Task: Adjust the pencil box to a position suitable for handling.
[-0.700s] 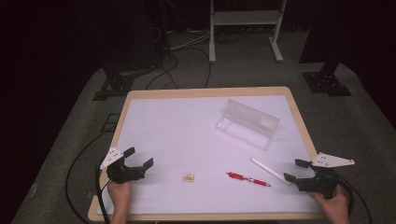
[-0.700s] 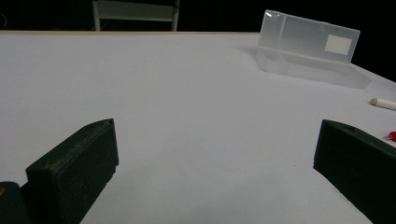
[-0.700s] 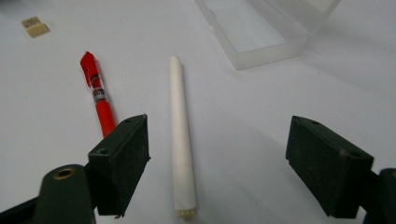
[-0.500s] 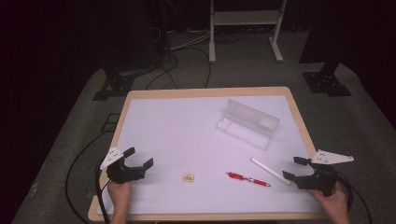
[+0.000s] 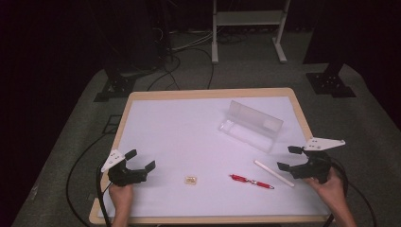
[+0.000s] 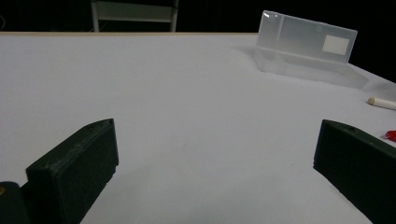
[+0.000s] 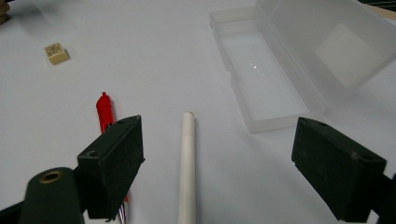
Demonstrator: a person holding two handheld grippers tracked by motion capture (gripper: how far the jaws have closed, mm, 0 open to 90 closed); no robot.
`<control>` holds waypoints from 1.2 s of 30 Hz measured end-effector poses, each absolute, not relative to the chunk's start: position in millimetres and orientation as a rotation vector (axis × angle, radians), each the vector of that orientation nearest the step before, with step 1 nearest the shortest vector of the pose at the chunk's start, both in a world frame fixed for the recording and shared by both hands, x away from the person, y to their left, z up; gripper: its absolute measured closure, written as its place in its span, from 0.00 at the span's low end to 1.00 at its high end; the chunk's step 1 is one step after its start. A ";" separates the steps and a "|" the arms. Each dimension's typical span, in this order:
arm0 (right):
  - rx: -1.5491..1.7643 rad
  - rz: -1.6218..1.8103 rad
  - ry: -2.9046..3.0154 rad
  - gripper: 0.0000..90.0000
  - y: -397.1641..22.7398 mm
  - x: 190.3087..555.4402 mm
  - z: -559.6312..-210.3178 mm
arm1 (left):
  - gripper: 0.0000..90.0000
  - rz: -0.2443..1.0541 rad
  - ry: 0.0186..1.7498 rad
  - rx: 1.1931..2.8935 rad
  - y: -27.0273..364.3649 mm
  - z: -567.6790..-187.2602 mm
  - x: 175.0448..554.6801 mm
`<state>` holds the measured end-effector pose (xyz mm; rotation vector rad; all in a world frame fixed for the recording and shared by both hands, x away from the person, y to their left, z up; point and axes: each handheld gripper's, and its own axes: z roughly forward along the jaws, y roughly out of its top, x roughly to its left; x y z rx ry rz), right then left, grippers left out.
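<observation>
Claws both spread wide, holding nothing — left claw (image 5: pixel 140 161) low over bare tabletop (image 5: pixel 179 127), right claw (image 5: pixel 289 158) straddling a white stick (image 7: pixel 187 163), red pen (image 7: pixel 104 112) just beside it, open clear case (image 5: pixel 251 124) farther back.

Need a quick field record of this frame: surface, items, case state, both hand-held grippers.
surface: white table with wooden rim
case: clear plastic case, lid open, empty
white pen: white pen, lying between the right jaws
red pen: red pen, left of white pen
small item: tan cube, centre front
left hand-held gripper: open, empty
right hand-held gripper: open, empty
</observation>
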<state>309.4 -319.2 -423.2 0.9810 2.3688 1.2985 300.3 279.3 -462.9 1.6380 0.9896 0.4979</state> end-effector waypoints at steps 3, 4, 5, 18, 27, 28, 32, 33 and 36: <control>0.967 1.284 2.403 0.17 -312.4 317.8 -418.8 | 0.00 0.497 0.991 1.635 279.4 -463.0 300.3; 0.962 1.276 2.410 0.17 -310.7 319.7 -417.9 | 0.00 0.498 0.991 1.636 279.4 -463.0 300.3; 0.955 1.268 2.417 0.17 -308.5 322.0 -416.6 | 0.00 0.498 0.991 1.636 279.4 -463.0 300.3; 0.895 1.199 2.518 0.17 -281.8 353.5 -408.6 | 0.00 0.499 0.991 1.632 279.4 -463.1 299.8; 0.880 1.163 2.559 0.17 -264.6 374.3 -407.7 | 0.00 0.501 0.988 1.638 279.5 -463.0 299.6; 0.871 1.160 2.562 0.17 -262.8 376.6 -407.8 | 0.00 0.501 0.988 1.638 279.5 -463.0 299.6; 0.853 1.148 2.580 0.17 -255.3 384.3 -408.1 | 0.00 0.499 0.986 1.638 279.6 -463.1 299.6; 0.856 1.149 2.587 0.17 -253.5 385.9 -407.8 | 0.00 0.499 0.986 1.635 279.6 -463.1 299.4; 0.844 1.136 2.595 0.17 -249.7 389.5 -407.2 | 0.00 0.498 0.987 1.632 279.7 -463.1 299.6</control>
